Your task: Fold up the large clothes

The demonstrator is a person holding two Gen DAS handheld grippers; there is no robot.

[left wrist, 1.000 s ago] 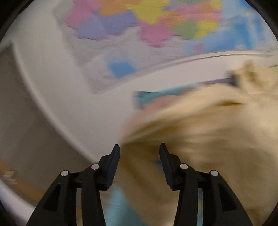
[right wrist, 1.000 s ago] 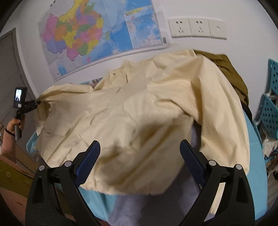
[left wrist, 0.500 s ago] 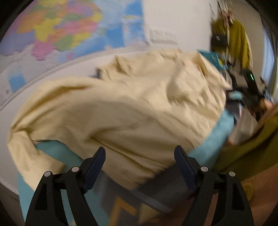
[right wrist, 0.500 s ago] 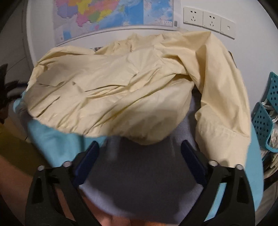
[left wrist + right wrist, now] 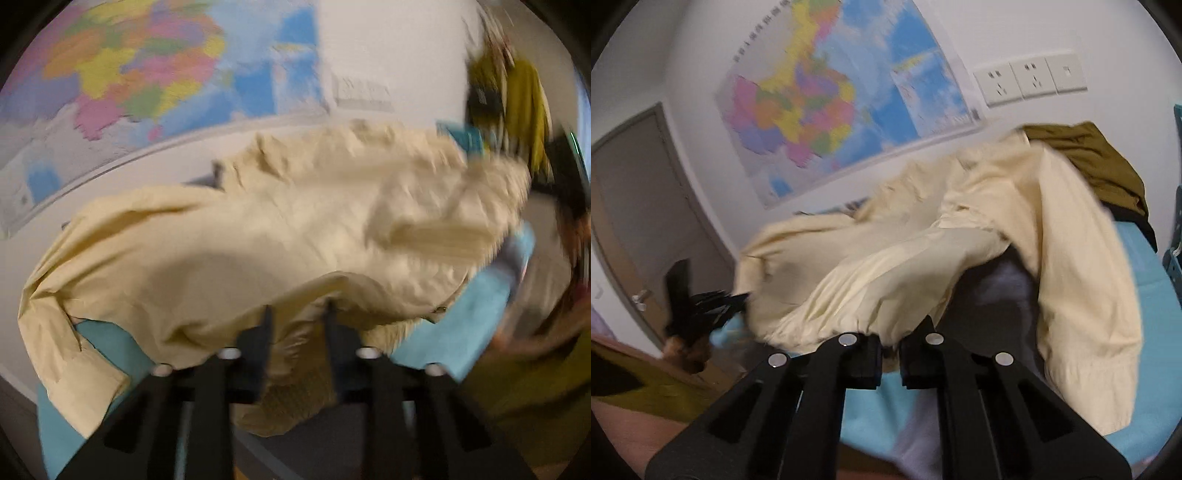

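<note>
Now, through my left camera, the pale yellow shirt (image 5: 295, 240) sprawls rumpled over the blue cloth (image 5: 469, 325), my left gripper (image 5: 297, 314) just closed pinching its hem; rightward view, my right gripper (image 5: 888, 343) just clamped that crumpled hem, below the wall map (image 5: 827, 122).

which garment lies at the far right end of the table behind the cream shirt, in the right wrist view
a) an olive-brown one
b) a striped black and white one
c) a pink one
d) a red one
a: in the right wrist view an olive-brown garment is bunched up just past the far edge of the cream shirt, under the wall sockets.
</note>
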